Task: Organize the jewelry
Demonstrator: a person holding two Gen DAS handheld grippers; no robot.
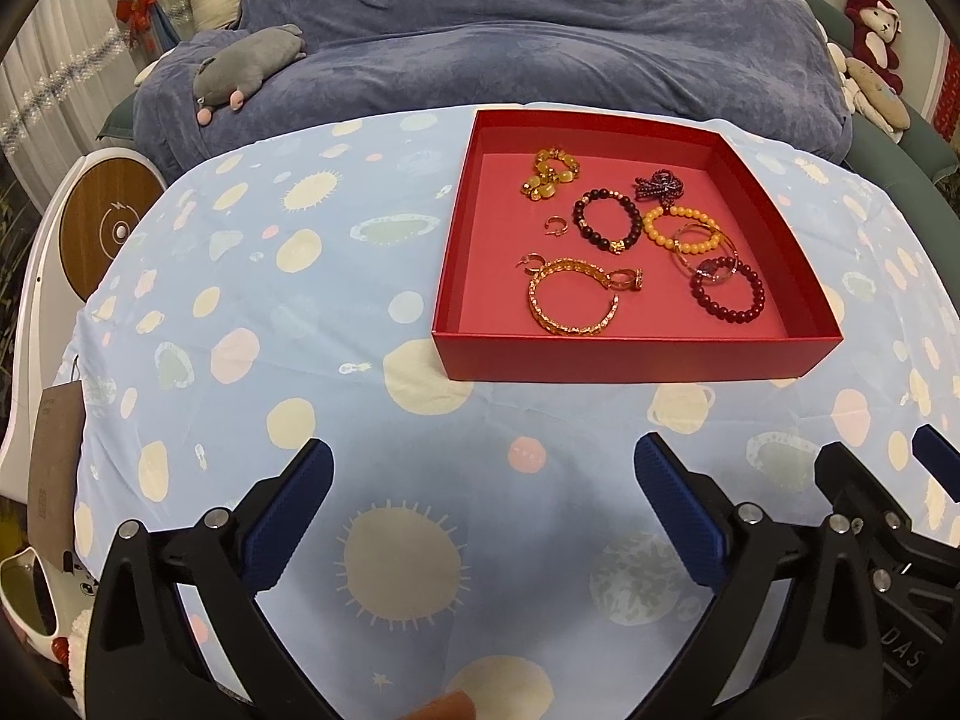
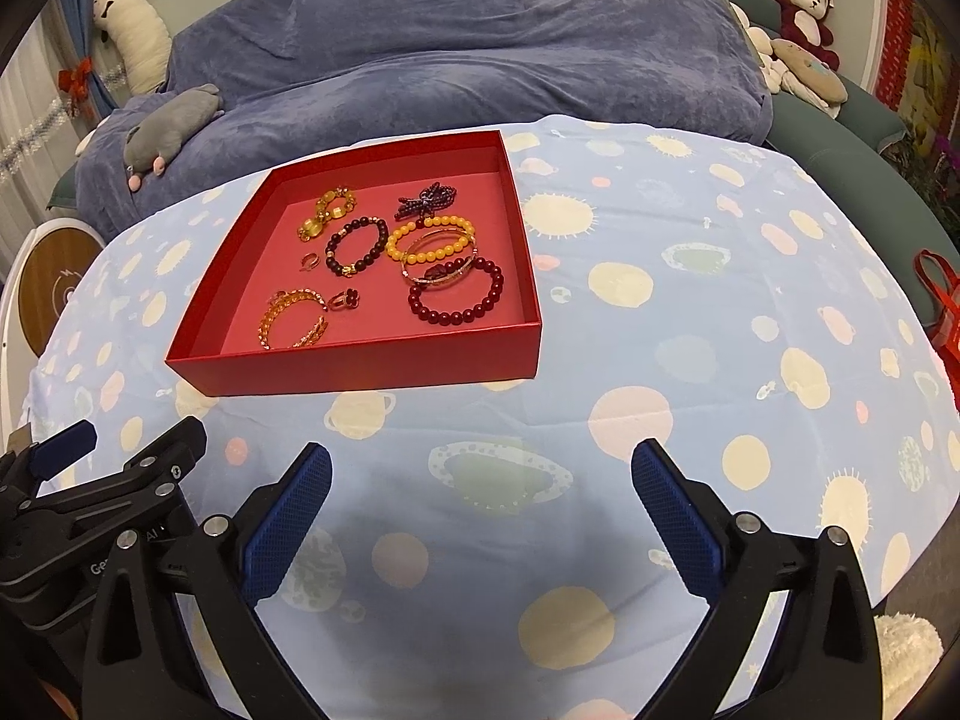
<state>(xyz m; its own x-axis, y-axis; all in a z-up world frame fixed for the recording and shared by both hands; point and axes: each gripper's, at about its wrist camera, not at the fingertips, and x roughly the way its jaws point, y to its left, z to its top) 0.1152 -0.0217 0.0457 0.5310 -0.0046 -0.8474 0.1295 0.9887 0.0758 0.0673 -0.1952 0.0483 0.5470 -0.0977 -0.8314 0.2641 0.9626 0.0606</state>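
A red open box [image 1: 630, 354] [image 2: 360, 369] stands on the round table. Inside lie several pieces: a gold bangle [image 1: 570, 300] [image 2: 294, 315], a dark red bead bracelet [image 1: 727, 290] [image 2: 456, 294], an orange bead bracelet [image 1: 684, 231] [image 2: 429, 237], a dark bead bracelet [image 1: 606, 219] [image 2: 357, 246], a yellow stone bracelet [image 1: 549, 174] [image 2: 327, 213], a purple beaded piece [image 1: 660, 187] [image 2: 427, 198] and small rings [image 1: 555, 225]. My left gripper [image 1: 483, 474] is open and empty, short of the box. My right gripper [image 2: 480, 474] is open and empty, right of the left one.
The table wears a light blue cloth with planet prints [image 1: 270, 312] [image 2: 720, 330]. Behind it is a blue-covered sofa [image 1: 540, 48] with a grey plush toy [image 1: 246, 69]. A red bag [image 2: 942, 312] sits at the right edge. A white stand with a wooden disc [image 1: 102, 234] is left.
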